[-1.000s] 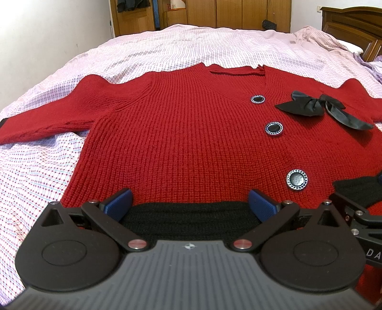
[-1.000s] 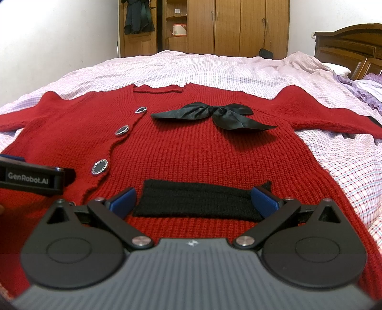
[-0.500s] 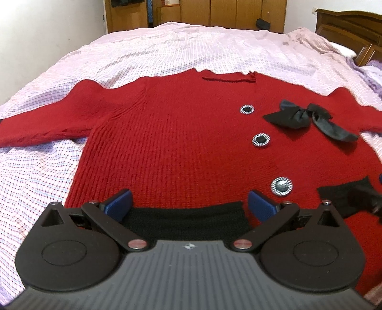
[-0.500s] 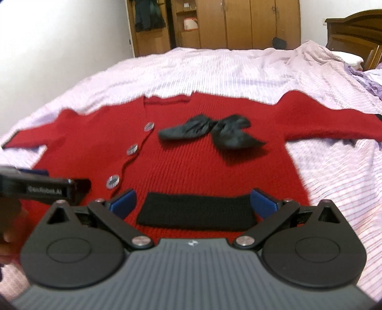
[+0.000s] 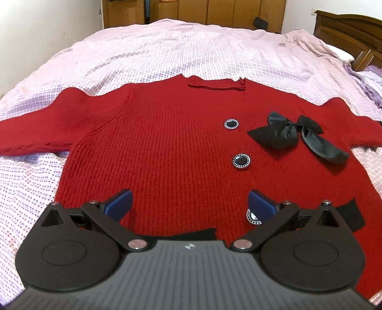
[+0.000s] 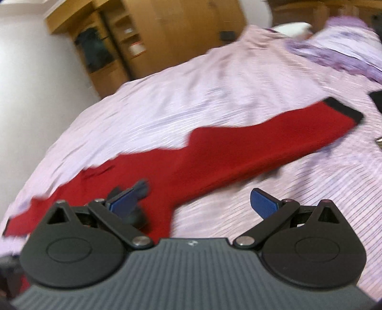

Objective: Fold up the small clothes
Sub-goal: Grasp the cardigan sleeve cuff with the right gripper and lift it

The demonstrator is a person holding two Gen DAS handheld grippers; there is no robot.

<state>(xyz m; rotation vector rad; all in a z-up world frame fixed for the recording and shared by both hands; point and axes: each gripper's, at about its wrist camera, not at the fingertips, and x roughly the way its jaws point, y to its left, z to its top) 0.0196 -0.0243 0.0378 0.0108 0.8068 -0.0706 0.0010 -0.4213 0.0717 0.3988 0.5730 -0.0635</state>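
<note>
A small red knit cardigan (image 5: 167, 147) lies flat, front up, on the bed, with black-and-silver buttons (image 5: 241, 161), a black bow (image 5: 286, 133) and black hem patches. My left gripper (image 5: 189, 205) hovers open over its lower front, nothing between the blue pads. In the blurred right wrist view, the cardigan's right sleeve (image 6: 262, 145) with a black cuff (image 6: 343, 111) stretches across the sheet. My right gripper (image 6: 193, 202) is open above the sleeve's armpit area, holding nothing.
A pink checked bedsheet (image 5: 167, 54) covers the whole bed. Wooden wardrobes (image 5: 214, 12) stand at the far end, and a dark headboard (image 5: 351, 31) with purple cloth (image 5: 372, 83) is at the right.
The left gripper has risen and moved forward over the cardigan body. The right gripper has swung sharply right, from the hem patch to the right sleeve; its view is now tilted and blurred.
</note>
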